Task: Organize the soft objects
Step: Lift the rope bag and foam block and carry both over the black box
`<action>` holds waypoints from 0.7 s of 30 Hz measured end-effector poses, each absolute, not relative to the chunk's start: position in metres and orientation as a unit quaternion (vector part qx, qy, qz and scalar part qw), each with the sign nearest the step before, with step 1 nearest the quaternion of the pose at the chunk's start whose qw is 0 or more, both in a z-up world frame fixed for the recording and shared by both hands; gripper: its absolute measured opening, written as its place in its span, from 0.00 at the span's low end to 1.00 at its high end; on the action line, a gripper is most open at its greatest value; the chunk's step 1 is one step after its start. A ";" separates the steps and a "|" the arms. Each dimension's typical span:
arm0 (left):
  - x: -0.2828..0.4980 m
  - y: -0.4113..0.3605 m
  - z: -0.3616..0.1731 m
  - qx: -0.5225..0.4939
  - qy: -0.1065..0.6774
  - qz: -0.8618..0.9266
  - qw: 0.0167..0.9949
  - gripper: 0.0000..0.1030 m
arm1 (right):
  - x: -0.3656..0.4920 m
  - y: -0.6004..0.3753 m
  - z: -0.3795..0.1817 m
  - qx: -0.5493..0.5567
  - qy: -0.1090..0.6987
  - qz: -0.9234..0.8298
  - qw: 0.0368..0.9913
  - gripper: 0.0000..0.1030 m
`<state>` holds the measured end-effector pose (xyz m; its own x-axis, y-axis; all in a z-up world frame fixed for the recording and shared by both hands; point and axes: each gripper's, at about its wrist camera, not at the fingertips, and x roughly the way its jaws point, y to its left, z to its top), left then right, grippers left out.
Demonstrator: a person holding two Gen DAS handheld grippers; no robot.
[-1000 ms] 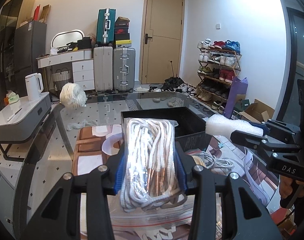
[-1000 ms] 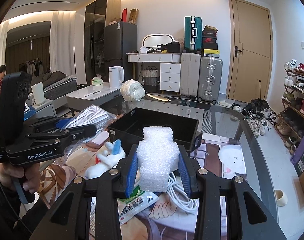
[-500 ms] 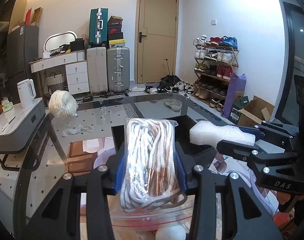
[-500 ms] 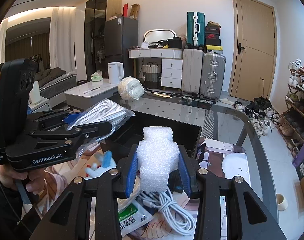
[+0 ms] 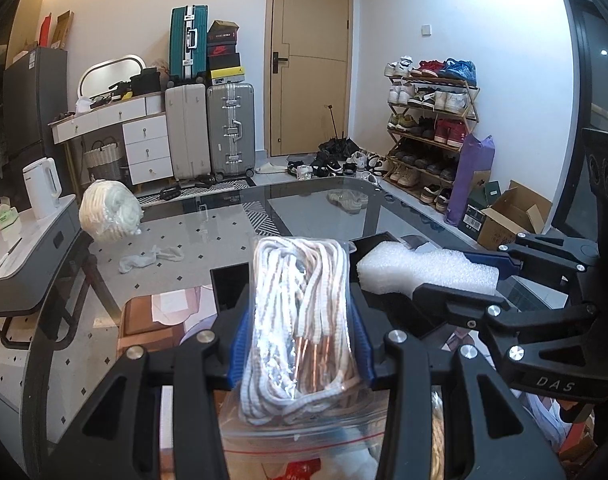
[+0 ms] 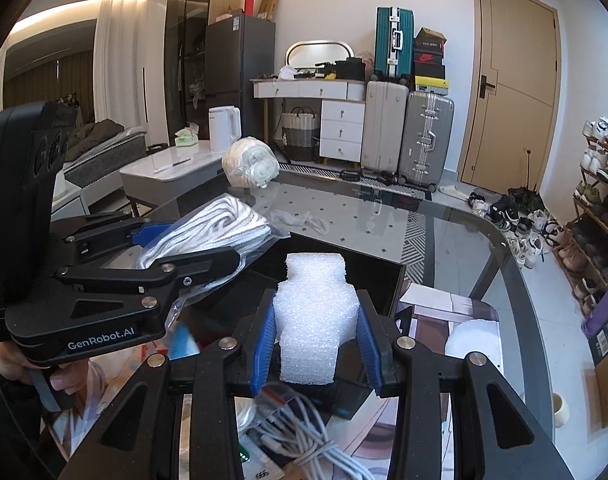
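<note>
Left to right, right wrist view: left gripper pinching one bag of white laces at centre left; right gripper clamping one white foam block at lower centre, above one black box on the glass worktop.

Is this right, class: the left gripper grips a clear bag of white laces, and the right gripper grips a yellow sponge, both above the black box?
Not quite. The right gripper grips a white foam block, not a yellow sponge; the right wrist view shows it plainly. The rest holds: the left gripper is shut on the clear bag of white laces, both above the black box.
</note>
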<state>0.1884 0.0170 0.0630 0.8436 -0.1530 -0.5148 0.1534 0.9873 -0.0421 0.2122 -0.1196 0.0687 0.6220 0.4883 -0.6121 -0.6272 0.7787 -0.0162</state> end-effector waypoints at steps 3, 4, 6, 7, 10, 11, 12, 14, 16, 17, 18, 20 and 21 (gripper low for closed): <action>0.197 0.016 0.061 0.001 0.273 -0.080 0.959 0.41 | 0.221 -0.116 0.065 -0.121 0.308 0.309 0.891 0.37; 0.201 0.016 0.060 0.002 0.275 -0.081 0.958 0.41 | 0.224 -0.115 0.064 -0.122 0.311 0.309 0.891 0.37; 0.206 0.016 0.058 0.003 0.279 -0.083 0.957 0.41 | 0.229 -0.113 0.062 -0.126 0.312 0.308 0.890 0.37; 0.208 0.015 0.057 0.004 0.281 -0.082 0.956 0.41 | 0.232 -0.111 0.060 -0.128 0.315 0.309 0.888 0.37; 0.214 0.016 0.056 0.005 0.287 -0.084 0.954 0.41 | 0.241 -0.109 0.054 -0.134 0.320 0.309 0.885 0.37; 0.217 0.015 0.055 0.009 0.288 -0.085 0.954 0.41 | 0.243 -0.108 0.052 -0.136 0.322 0.309 0.884 0.37; 0.219 0.014 0.054 0.013 0.289 -0.083 0.954 0.41 | 0.245 -0.107 0.050 -0.138 0.324 0.309 0.883 0.37; 0.223 0.012 0.052 0.020 0.293 -0.082 0.952 0.41 | 0.249 -0.105 0.047 -0.141 0.327 0.310 0.882 0.37; 0.226 0.010 0.049 0.022 0.298 -0.085 0.950 0.41 | 0.254 -0.103 0.043 -0.147 0.330 0.309 0.880 0.37; 0.228 0.010 0.048 0.023 0.301 -0.085 0.950 0.41 | 0.256 -0.102 0.042 -0.149 0.331 0.307 0.880 0.37; 0.229 0.009 0.046 0.023 0.302 -0.085 0.949 0.41 | 0.258 -0.101 0.040 -0.151 0.332 0.307 0.879 0.37; 0.231 0.009 0.044 0.018 0.306 -0.089 0.948 0.41 | 0.262 -0.100 0.037 -0.155 0.334 0.305 0.878 0.37; 0.233 0.009 0.042 0.018 0.309 -0.090 0.947 0.41 | 0.264 -0.101 0.036 -0.157 0.334 0.305 0.878 0.37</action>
<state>0.2327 0.0089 0.0425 0.7925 -0.1599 -0.5885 0.1818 0.9831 -0.0224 0.2637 -0.1005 0.0362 0.5909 0.4300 -0.6827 -0.6397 0.7653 -0.0717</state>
